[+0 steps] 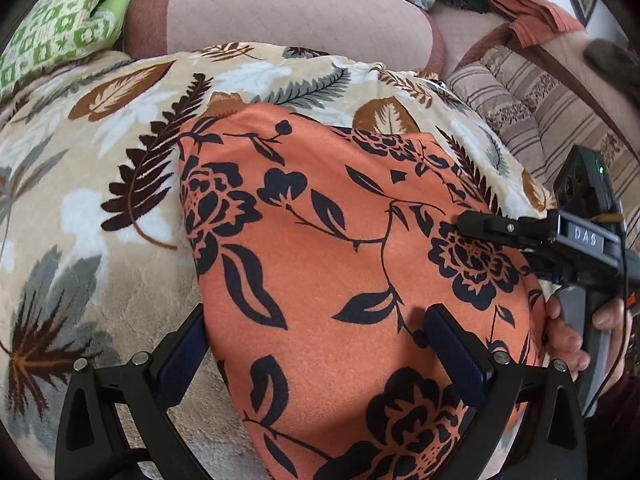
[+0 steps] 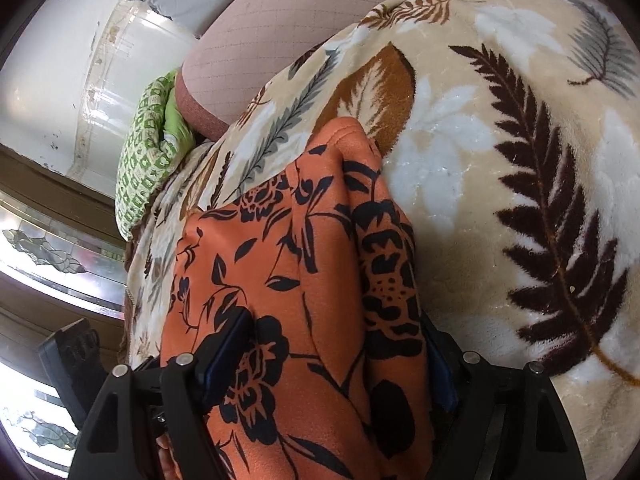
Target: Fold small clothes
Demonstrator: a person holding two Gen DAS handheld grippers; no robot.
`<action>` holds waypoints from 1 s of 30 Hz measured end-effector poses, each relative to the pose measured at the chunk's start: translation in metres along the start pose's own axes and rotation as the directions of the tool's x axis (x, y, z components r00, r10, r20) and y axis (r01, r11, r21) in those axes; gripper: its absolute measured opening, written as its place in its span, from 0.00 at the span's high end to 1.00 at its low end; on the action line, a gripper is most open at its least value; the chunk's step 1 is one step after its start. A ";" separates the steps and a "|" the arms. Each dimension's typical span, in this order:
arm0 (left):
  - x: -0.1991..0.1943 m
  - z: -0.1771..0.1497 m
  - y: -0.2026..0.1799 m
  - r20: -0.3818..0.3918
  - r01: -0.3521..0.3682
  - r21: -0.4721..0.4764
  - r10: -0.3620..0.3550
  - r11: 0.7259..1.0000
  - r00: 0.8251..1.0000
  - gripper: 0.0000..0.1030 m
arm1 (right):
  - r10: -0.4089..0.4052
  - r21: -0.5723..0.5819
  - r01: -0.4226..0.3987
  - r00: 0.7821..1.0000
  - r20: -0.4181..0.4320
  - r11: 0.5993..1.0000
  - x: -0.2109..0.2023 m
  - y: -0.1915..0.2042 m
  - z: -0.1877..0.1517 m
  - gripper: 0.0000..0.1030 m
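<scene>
Before you, a beige leaf-print fleece blanket (image 1: 120,152) as landmark, a pink sofa cushion (image 1: 280,12) just behind it, a green patterned pillow (image 1: 52,32) at its left end, striped upholstery (image 1: 532,116) to its right, a rust-orange cloth (image 1: 532,12) beyond that.

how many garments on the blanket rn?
1: the orange floral garment lies on the leaf-print blanket, between both grippers' jaws. Others may be hidden beneath.

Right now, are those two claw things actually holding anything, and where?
Both straddle the orange floral cloth: left gripper over its near edge, right gripper around its bunched side. Whether the jaws actually pinch cannot be told.
</scene>
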State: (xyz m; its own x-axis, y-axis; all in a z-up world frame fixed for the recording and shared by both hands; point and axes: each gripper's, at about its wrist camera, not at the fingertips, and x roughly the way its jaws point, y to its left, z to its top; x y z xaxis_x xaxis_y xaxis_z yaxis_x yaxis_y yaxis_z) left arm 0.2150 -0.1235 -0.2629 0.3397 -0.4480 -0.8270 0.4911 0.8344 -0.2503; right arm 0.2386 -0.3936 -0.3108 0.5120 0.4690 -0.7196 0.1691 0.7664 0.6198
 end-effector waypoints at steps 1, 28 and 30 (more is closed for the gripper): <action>0.000 -0.001 -0.001 0.001 -0.004 0.009 0.004 1.000 1.000 0.01 | 0.008 0.003 -0.008 1.000 -0.005 1.000 -0.001 -0.002 0.000 0.27; -0.002 -0.010 0.000 -0.025 0.057 -0.020 -0.058 0.998 0.998 0.26 | 0.045 0.031 -0.043 0.997 -0.068 0.999 0.004 -0.001 -0.007 0.41; -0.005 -0.009 0.000 -0.010 0.058 -0.018 -0.058 0.998 0.998 0.32 | 0.020 -0.003 -0.020 0.998 -0.057 1.000 0.005 0.006 -0.009 0.42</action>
State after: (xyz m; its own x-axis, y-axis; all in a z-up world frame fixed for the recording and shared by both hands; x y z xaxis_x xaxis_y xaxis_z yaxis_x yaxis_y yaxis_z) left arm 0.2062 -0.1179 -0.2635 0.3026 -0.4923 -0.8161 0.4951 0.8129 -0.3068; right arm 0.2346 -0.3827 -0.3131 0.4667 0.5083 -0.7237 0.1560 0.7582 0.6331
